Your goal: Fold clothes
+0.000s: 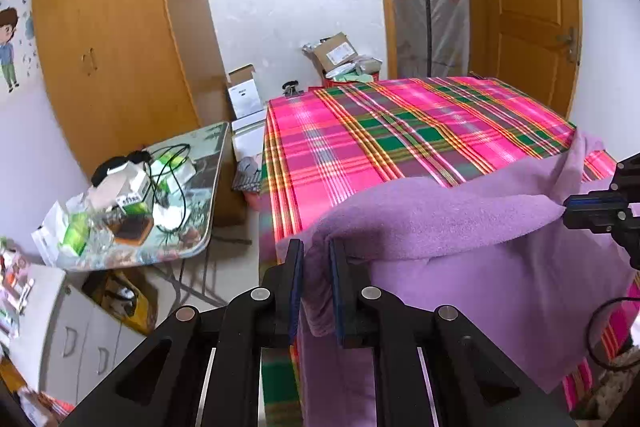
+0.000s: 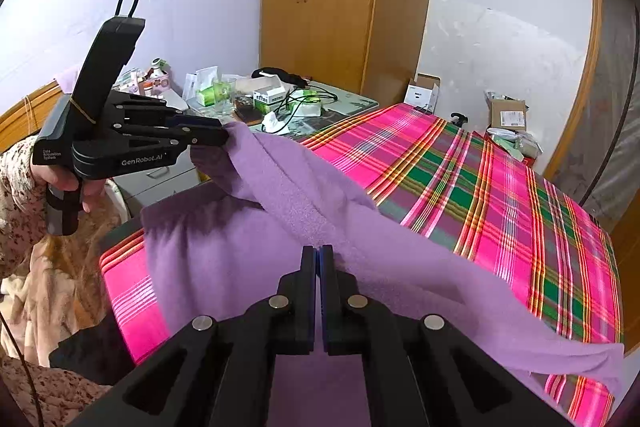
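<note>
A purple fleece garment point(image 1: 460, 227) point(image 2: 224, 267) lies on the near end of a surface covered with a pink plaid cloth point(image 1: 400, 131) point(image 2: 480, 187). Its upper edge is lifted and stretched between the two grippers. My left gripper point(image 1: 316, 251) point(image 2: 226, 135) is shut on a bunched corner of the fleece. My right gripper point(image 2: 318, 251) point(image 1: 572, 211) is shut on the same edge further along, and the fabric sags between them. A person's hand point(image 2: 60, 179) holds the left gripper's handle.
A low side table point(image 1: 216, 187) point(image 2: 360, 101) crowded with boxes, cables and a glass stands left of the plaid surface. Behind it are a wooden wardrobe point(image 1: 112, 67) point(image 2: 320, 7), cardboard boxes point(image 1: 336, 55) and a wooden door point(image 1: 528, 7). A white cabinet point(image 1: 80, 339) is lower left.
</note>
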### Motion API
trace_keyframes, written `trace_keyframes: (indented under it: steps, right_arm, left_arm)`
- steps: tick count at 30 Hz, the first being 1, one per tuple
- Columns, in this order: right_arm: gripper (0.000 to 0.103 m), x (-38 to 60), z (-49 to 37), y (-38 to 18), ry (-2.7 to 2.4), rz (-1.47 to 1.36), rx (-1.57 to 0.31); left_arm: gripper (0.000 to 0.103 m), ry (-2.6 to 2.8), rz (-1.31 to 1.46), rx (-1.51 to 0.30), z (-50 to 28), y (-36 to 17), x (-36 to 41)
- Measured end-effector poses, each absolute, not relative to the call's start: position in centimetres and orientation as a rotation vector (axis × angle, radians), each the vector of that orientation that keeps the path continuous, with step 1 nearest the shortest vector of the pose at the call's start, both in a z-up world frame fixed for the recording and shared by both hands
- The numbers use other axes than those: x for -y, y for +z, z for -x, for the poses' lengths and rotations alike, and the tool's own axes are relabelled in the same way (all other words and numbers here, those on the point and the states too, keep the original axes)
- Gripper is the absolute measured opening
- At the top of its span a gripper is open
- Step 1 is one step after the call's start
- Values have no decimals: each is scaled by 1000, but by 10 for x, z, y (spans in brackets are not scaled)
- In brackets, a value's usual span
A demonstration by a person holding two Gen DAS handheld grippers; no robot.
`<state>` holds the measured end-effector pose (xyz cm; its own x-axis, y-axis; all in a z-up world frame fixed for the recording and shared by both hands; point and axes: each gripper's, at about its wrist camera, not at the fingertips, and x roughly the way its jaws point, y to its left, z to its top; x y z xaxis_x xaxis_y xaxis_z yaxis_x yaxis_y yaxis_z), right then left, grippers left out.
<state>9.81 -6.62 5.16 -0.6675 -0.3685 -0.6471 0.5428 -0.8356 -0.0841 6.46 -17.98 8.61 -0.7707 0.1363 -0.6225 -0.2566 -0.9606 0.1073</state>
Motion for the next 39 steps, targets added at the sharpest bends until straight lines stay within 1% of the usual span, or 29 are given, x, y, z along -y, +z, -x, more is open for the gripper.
trace_keyframes:
  steps: [2,6,12,13,17,20,21,22,26,28,30,33,34,35,36,37,39]
  right_arm:
    - [0,67,-109,52,-2434,-860,-356]
    - [0,73,-128,51,-2425,-823,-404]
    - [0,60,-123,41,-2458,-867,-378]
    - [1,56,-121,39,-2467,-879,-369]
    - [2,33,-106,27,-2494,-986,-223]
    - [11,16,-99,19,-2534,-1022,-133]
    - [18,10,-97,17,-2537,-1037,-99]
    - [21,5,-94,14,-2536,-1055,-60]
    - [22,-26,-87,4,-2526,-1117,185]
    - [32,-40,-84,2,-2519,-1133,292]
    - [37,-50,-83,3,-2513,-1138,352]
    - [39,-61,-79,2,-2523,-1165,420]
    - [42,-64,-78,1,-2530,-1177,434]
    - [44,-67,-76,-1,-2532,-1187,463]
    - [48,-70,-74,-4,-2533,-1195,496]
    - [49,-74,-72,-7,-2534,-1204,530]
    - [49,-79,-68,-12,-2531,-1224,590]
  left_arm:
    - [13,2767,945,-283,-74,85,179]
    - [13,2774,948,-272,-86,81,180]
    - [13,2768,974,-229,-97,69,182]
    - [13,2767,978,-223,-99,67,182]
    - [13,2769,987,-184,-107,59,182]
    - [13,2768,983,-160,-114,55,182]
    - [13,2769,984,-154,-116,53,183]
    - [13,2770,988,-146,-117,51,183]
    - [14,2752,1029,-88,-120,44,187]
    - [15,2752,1041,-69,-126,43,188]
    - [15,2757,1048,-53,-131,45,190]
    - [16,2746,1064,82,-141,47,201]
    - [17,2735,1072,137,-143,47,205]
    - [20,2716,1087,230,-142,47,211]
    - [25,2691,1104,334,-141,46,219]
    - [28,2676,1118,405,-139,46,223]
    - [28,2604,1151,573,-132,42,230]
